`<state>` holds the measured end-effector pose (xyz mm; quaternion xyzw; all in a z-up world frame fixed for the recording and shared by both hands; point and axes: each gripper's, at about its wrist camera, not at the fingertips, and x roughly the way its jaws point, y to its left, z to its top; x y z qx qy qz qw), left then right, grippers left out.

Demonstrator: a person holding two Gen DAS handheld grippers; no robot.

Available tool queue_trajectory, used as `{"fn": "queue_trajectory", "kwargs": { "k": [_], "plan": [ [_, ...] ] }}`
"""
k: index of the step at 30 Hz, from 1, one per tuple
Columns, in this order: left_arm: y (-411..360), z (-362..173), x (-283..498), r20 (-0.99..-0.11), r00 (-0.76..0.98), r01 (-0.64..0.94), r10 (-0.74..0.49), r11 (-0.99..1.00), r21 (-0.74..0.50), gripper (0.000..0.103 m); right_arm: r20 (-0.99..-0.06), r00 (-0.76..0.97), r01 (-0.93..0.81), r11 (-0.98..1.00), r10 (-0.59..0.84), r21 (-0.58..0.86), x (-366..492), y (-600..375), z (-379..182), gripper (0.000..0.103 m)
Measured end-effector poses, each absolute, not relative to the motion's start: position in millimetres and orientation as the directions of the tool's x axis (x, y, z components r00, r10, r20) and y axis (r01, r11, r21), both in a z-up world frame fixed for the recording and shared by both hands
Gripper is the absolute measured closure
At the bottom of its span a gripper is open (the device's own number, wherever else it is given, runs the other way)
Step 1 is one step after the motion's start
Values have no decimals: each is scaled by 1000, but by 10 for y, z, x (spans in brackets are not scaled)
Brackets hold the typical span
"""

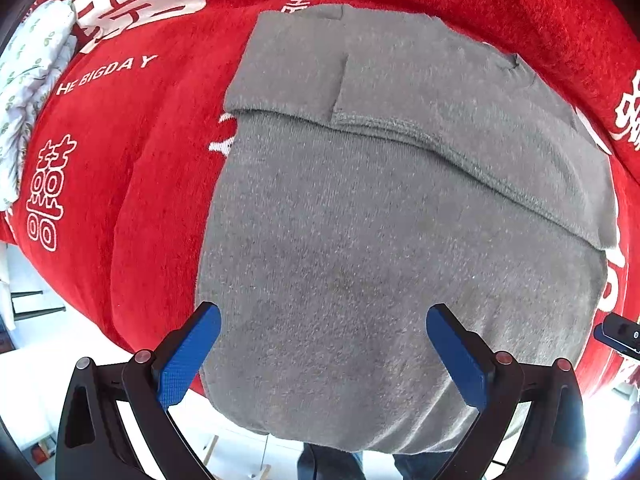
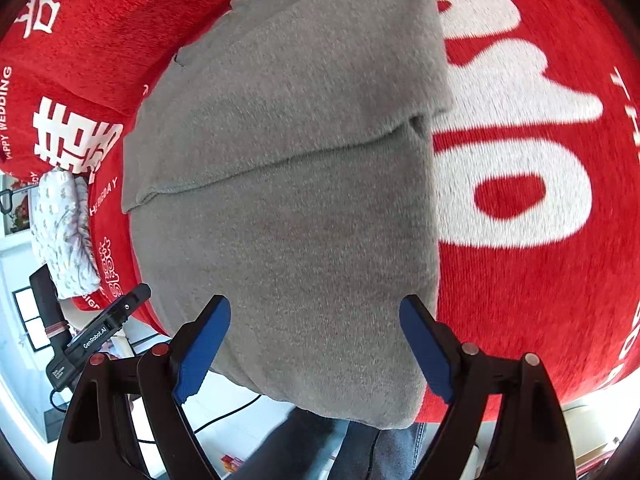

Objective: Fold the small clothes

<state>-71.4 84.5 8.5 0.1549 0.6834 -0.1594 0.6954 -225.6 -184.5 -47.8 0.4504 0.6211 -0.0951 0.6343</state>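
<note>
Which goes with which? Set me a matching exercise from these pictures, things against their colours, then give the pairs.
Things:
1. folded garment
2. cloth cover under it
3. crumpled fabric at the far left
4. finger pads of the left gripper

Colours:
A. blue
B. white with a small green print
C. grey
D. red with white lettering

Pairs: 1-C, 2-D, 3-B, 4-A
</note>
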Motion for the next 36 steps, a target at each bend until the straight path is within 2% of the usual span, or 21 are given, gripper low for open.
{"fn": "queue_trajectory", "kwargs": {
  "k": [21,36],
  "plan": [
    [2192,-328,-1109,-997,-79,460,-4,887,-40,0,-895,178,699,587,410,408,-2758,-926,-559,14],
    [2454,-858,-1609,-975,-210,432,-72,888,-158,0,-894,65,727,593,443,346,-3496,-584,-1214,14]
  ]
}}
